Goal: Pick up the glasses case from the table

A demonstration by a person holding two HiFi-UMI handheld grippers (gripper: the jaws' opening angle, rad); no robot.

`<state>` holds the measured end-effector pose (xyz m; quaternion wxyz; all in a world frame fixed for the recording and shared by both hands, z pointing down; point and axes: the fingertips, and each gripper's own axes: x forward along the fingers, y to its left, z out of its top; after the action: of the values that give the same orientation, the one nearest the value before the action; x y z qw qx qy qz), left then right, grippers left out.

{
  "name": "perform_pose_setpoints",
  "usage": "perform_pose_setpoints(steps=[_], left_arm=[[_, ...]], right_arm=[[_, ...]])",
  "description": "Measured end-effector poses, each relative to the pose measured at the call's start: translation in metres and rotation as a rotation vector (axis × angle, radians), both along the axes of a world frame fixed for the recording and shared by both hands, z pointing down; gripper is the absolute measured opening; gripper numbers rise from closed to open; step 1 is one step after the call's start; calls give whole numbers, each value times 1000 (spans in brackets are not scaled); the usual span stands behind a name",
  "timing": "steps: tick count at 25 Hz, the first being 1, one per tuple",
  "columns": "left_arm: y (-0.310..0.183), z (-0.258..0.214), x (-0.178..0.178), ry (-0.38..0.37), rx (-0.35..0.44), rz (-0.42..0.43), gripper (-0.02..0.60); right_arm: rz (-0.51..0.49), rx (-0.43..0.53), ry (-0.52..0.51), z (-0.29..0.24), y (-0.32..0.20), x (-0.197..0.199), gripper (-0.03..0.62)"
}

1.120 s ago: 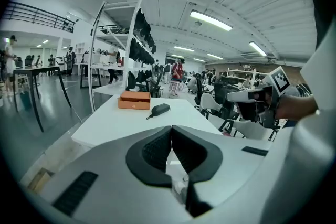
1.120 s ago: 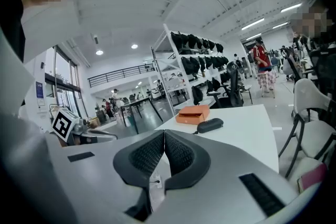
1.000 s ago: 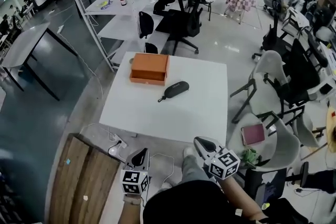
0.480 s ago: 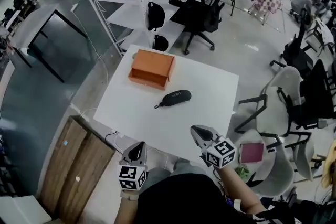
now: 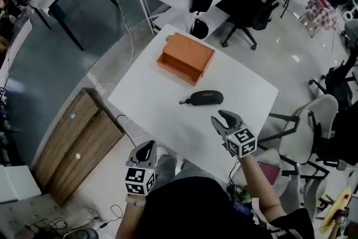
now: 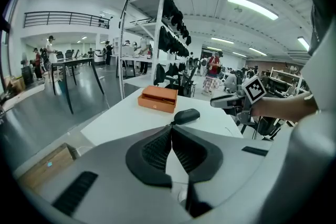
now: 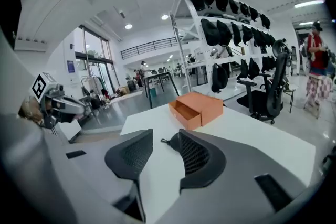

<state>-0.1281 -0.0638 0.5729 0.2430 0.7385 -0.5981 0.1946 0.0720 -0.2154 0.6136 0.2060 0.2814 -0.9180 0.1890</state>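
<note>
The left gripper (image 5: pixel 149 148), jaws together and empty, hangs off the table's (image 5: pixel 162 115) near edge. The glasses case (image 5: pixel 206 98) lies mid-table just before the orange box (image 5: pixel 186 57), its pale logo unreadable. The right gripper (image 5: pixel 224 119), tilted down over the near right edge, is opening on nothing. In its own view, one jaw hides most of the case.
</note>
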Motion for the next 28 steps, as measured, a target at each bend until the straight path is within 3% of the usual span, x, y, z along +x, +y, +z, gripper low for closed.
perform_pose_setpoints(steps=[7, 11, 18, 28], left_arm=[[11, 9, -33, -25, -48, -91, 20], [24, 14, -47, -35, -77, -150, 20], [43, 20, -60, -43, -111, -227, 20], [48, 24, -65, -39, -121, -252, 20]], right_arm=[[-156, 38, 227, 61, -43, -29, 304], [-231, 58, 324, 85, -59, -45, 351], [-417, 158, 525, 124, -73, -60, 381], [-568, 278, 752, 159, -97, -62, 403]])
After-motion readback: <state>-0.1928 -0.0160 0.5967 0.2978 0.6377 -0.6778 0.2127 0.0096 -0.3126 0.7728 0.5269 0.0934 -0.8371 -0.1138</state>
